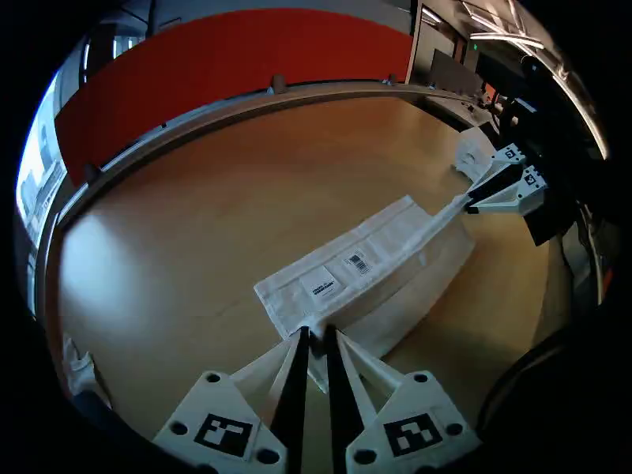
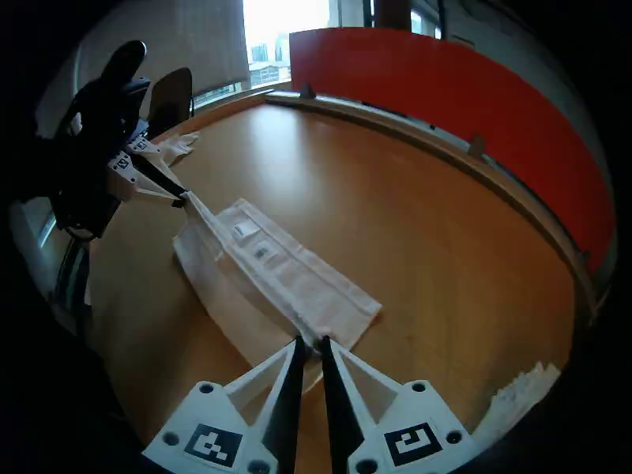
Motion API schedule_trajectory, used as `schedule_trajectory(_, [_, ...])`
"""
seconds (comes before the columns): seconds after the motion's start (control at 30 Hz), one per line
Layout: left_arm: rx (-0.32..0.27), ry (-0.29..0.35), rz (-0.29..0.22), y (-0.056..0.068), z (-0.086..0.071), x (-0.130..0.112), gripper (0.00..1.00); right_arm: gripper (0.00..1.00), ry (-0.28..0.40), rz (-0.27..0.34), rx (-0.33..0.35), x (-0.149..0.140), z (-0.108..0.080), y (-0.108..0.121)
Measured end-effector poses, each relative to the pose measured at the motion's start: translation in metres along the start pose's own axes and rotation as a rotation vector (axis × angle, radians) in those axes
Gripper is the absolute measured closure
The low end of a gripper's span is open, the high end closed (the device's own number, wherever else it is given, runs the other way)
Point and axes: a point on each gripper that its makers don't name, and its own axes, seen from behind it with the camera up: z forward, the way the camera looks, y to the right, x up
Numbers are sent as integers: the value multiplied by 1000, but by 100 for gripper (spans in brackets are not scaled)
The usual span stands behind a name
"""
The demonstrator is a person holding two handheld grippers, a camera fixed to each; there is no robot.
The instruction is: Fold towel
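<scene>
Left gripper view: left gripper [image 1: 316, 338] jaws nearly together, pinching the near end of the white towel [image 1: 371, 265], which lies stretched along the wooden tabletop [image 1: 197, 221]. Right gripper [image 1: 474, 196] pinches the far end (edge raised there).

Right gripper view: right jaws nip the towel's near corner; 2 labels [image 2: 246, 229] face up.

A pale wooden worktop [image 1: 237, 197] with a curved far edge is backed by a low red partition [image 1: 237, 63], past which daylight comes through a window [image 2: 276, 39] beside what may be a drawn blind, with ceiling strip lights [image 1: 498, 35] overhead and a dark chair [image 2: 172, 99] at the worktop's end.
</scene>
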Motion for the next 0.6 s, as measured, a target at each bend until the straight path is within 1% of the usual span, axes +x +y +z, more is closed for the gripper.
schedule_trajectory(0.2, [-6, 5, 5, -1, 9, -2, 84, 84, -18, 4, -5, -8, 7, 4])
schedule_trajectory(0.37, [10, -3, 9, -7, 21, -7, 81, 83, -26, 14, -17, -12, 14, 9])
schedule_trajectory(0.6, [39, -6, 20, -14, 36, -10, 79, 81, -34, 36, -45, -15, 27, 17])
